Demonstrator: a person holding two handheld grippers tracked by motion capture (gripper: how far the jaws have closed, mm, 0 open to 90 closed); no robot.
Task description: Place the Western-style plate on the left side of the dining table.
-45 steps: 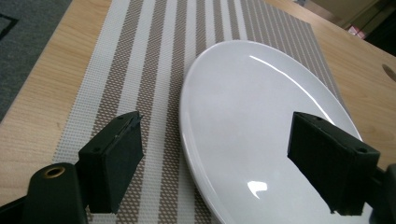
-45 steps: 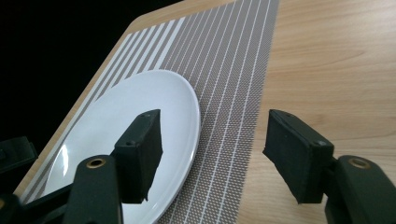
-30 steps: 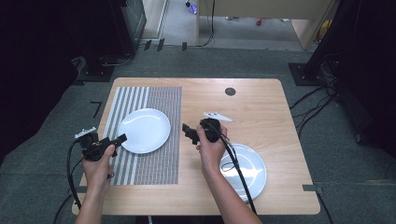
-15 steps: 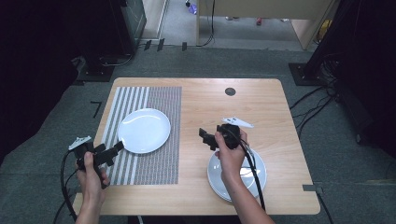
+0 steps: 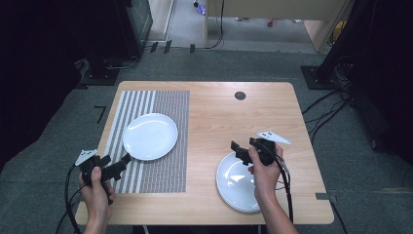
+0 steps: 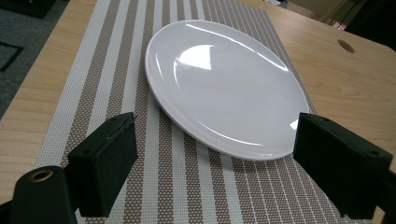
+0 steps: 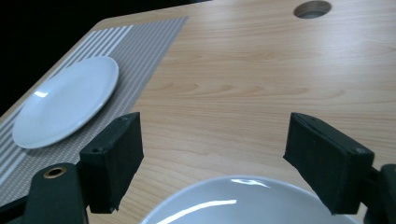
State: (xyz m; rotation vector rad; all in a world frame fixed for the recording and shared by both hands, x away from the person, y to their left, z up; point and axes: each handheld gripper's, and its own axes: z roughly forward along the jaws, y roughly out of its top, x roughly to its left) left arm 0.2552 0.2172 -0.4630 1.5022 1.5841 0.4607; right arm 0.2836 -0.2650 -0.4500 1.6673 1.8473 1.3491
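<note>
A stack of white plates (image 5: 238,184) sits on the bare wood near the front right of the table (image 5: 219,112). The right gripper (image 5: 237,148) hangs over the far edge of the top plate. In the right gripper view its two black jaws stand wide apart with nothing between them, and the shiny rim of the stack (image 7: 243,196) shows just below them.

One more white plate (image 5: 149,136) already lies on the striped mat (image 5: 165,161), on the left side of the table. The left gripper (image 5: 124,161) points at the near edge of that plate from the front left. In the left gripper view its jaws are spread wide too, and the plate on the mat (image 6: 224,84) lies just ahead of them, not touched.

It looks like the plates are being laid out from the stack, and this is the moment of going for the next one. I think the right gripper needs to dip down so one jaw slips under the rim of the top plate and the other comes over it, then squeeze. It should catch only the top plate, which may be tricky, since the plates lie tight on each other.
</note>
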